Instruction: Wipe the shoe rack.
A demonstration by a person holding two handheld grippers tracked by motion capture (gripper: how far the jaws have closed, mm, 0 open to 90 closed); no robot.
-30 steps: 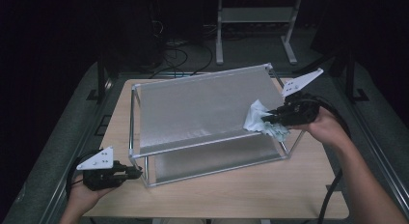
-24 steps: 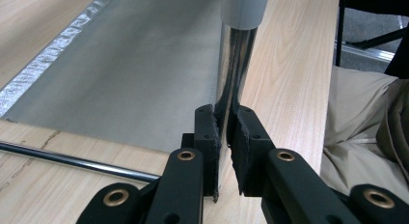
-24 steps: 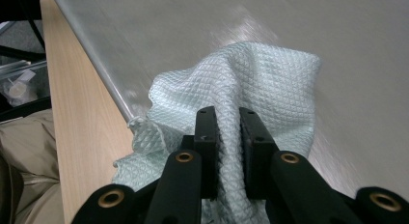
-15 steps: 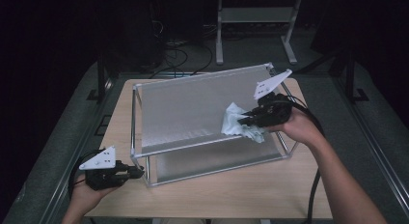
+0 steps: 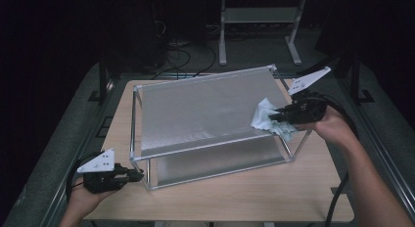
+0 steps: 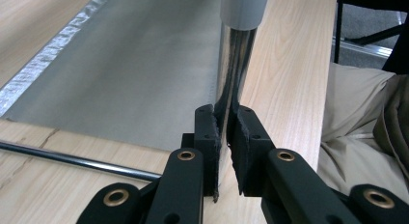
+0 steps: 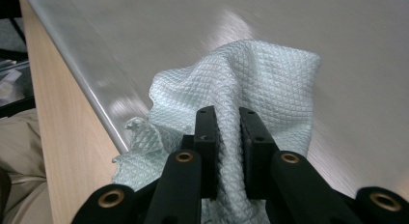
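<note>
right hand-held gripper (image 7: pixel 226 137) clamps cloth (image 7: pixel 260 84) — on shelf (image 7: pixel 337 35).

The pale mint waffle-weave cloth (image 7: pixel 251 84) lay on the matte silver metal shelf (image 5: pixel 205 109); the light wood-grain counter (image 5: pixel 235 192) was beige.

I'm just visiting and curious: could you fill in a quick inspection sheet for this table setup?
Surface: pale wooden table, bare at the near edge.
Job's things: two-tier grey metal rack with chrome posts; pale green waffle-weave cloth lying on its top shelf.
Clutter: nothing seen.
Grippers: left gripper clamped on the rack's near chrome post; right gripper clamped on the cloth.
Cables: black cable trailing from the right gripper.
Surroundings: dark room, grey metal stand behind.
</note>
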